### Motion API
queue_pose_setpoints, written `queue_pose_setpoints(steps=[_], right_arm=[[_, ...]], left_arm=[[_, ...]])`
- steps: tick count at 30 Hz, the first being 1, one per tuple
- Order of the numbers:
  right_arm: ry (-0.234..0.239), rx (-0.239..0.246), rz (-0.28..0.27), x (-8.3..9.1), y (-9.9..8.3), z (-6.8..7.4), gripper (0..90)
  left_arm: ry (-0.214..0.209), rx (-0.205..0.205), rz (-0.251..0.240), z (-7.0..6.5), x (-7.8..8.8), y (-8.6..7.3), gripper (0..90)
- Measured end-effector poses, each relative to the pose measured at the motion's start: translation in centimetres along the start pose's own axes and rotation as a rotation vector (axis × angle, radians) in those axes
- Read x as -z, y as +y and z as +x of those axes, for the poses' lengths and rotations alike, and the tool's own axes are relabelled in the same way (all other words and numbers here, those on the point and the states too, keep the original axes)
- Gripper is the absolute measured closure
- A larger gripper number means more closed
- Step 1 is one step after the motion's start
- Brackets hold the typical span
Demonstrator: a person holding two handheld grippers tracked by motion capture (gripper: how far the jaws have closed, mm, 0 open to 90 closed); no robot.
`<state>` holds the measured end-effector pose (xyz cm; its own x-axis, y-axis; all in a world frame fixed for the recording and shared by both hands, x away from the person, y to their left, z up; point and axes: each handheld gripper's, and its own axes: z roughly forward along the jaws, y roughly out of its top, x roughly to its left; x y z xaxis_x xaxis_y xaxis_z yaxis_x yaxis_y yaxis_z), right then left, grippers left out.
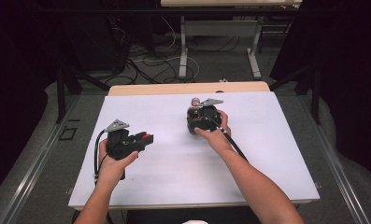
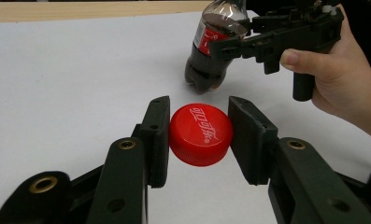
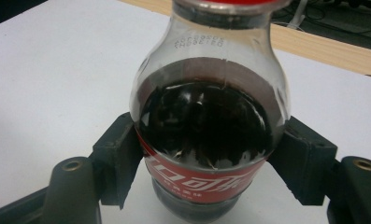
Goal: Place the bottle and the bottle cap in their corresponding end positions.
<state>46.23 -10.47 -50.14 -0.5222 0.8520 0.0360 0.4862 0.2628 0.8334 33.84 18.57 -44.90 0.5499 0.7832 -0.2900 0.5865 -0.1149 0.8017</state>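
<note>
Bottle (image 3: pixel 206 135) is the main thing here, a small cola one with dark liquid and a red label, clamped around its body by the right gripper (image 2: pixel 230 44) out toward the far middle of the white table (image 1: pixel 267 158). From the left gripper view it looks tilted, base just at or barely above the tabletop, can't tell if it's actually touching. Its neck seems open, no cap on it as far as I can see. Left gripper (image 2: pixel 199 135) sits near the table's left side, jaws pinched in on the red cap (image 2: pixel 201 134), pads pressing it from both sides with the printed top facing the camera. So both are holding something, neither one loose. What worries me: an open bottle held at a lean with that much cola in it could slosh out over the table if the right hand tips further or sets it down hard. Also the cap is round and slick, gripped only on its edges, so a twist could pop it out of the jaws
</note>
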Motion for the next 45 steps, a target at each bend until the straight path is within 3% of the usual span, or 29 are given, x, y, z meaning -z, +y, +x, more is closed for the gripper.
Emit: queue_pose_setpoints(steps=[8,16,25,29,35,39,45], right_arm=[[0.008,-0.007,0.007,-0.3,-0.8,0.8,29.8],[-0.02,-0.005,-0.022,-0.4,-1.6,1.4,28.9],[0.008,0.009,-0.04,-0.5,-2.2,1.4,26.5],[0.013,0.029,-0.012,-0.9,-2.9,1.1,21.5],[0.014,0.015,0.046,-0.9,-4.0,0.7,17.9],[0.032,0.011,0.069,-0.2,-4.7,0.4,16.9],[0.016,-0.02,0.131,1.7,-5.5,-0.3,14.9]], left_arm=[[-0.002,0.009,0.003,0.1,-0.1,-0.1,61.1],[-0.003,0.002,0.014,0.1,-0.2,-0.1,61.1],[-0.001,0.008,0.011,0.0,-0.4,-0.2,61.1],[0.001,0.007,0.014,0.0,-0.5,-0.3,61.1],[0.0,0.007,0.028,0.0,-1.0,-0.5,61.1],[0.0,0.005,0.038,-0.1,-1.4,-0.6,61.1],[0.002,-0.012,0.07,-0.3,-2.3,-1.0,61.1]])
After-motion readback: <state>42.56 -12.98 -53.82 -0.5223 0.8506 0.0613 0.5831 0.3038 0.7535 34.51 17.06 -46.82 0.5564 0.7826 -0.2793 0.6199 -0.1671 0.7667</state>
